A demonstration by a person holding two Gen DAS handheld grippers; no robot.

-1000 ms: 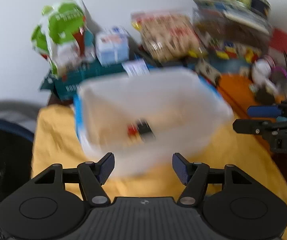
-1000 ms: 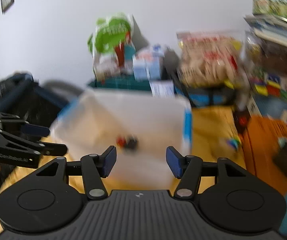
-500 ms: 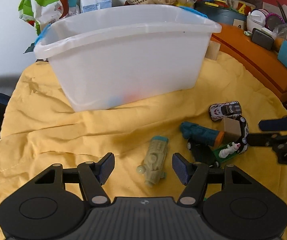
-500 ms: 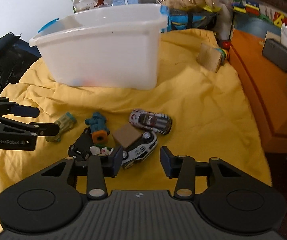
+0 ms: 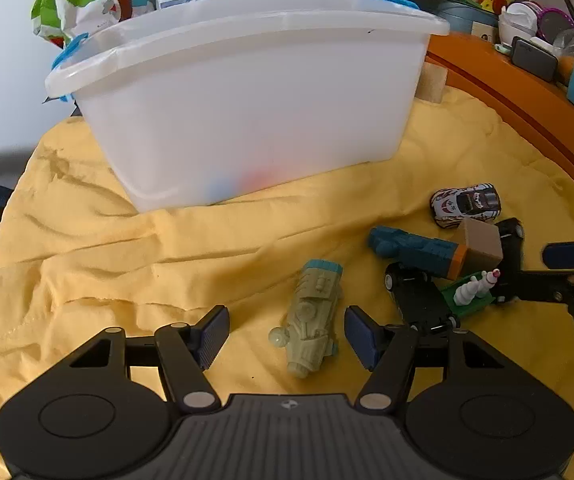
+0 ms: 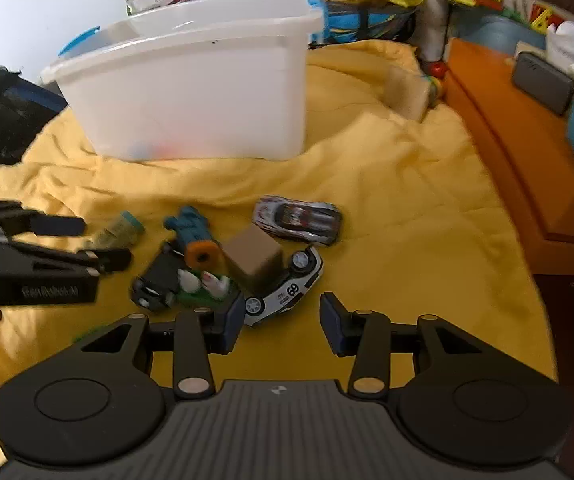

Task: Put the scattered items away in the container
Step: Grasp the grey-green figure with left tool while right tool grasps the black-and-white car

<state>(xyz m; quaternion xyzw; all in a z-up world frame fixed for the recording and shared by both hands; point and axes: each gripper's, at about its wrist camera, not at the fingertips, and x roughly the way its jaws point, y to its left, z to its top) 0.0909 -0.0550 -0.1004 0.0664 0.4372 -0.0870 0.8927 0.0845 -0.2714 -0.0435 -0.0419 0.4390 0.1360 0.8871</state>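
**Both grippers low over the scattered toys, nothing yet picked up**

At the far left of the yellow cloth (image 5: 87,248), the left gripper (image 5: 287,332) stood with its jaws spread wide, grasping nothing. The pale green toy train (image 5: 313,320) lay on the cloth between its fingers, nearer the right-hand pad, with no pad pressing on it. Behind, the white plastic container (image 5: 247,92) sat on the cloth, faint blue and red shapes showing through its wall.

To the right lay a heap of toys: a black car (image 5: 419,300), a teal toy with an orange end (image 5: 415,248), a small green piece with white figures (image 6: 203,288) and a brown cube (image 6: 253,258) resting on a white car marked 69 (image 6: 287,288). Just beyond them sat a red-and-white race car (image 6: 299,220), apart from the heap.

The right gripper (image 6: 283,324) was released too, jaws partly apart after narrowing a moment ago. Its left pad was just beside the white car's front wheel; I could not tell whether it touched. An orange ledge (image 6: 527,160) bordered the cloth at far right.
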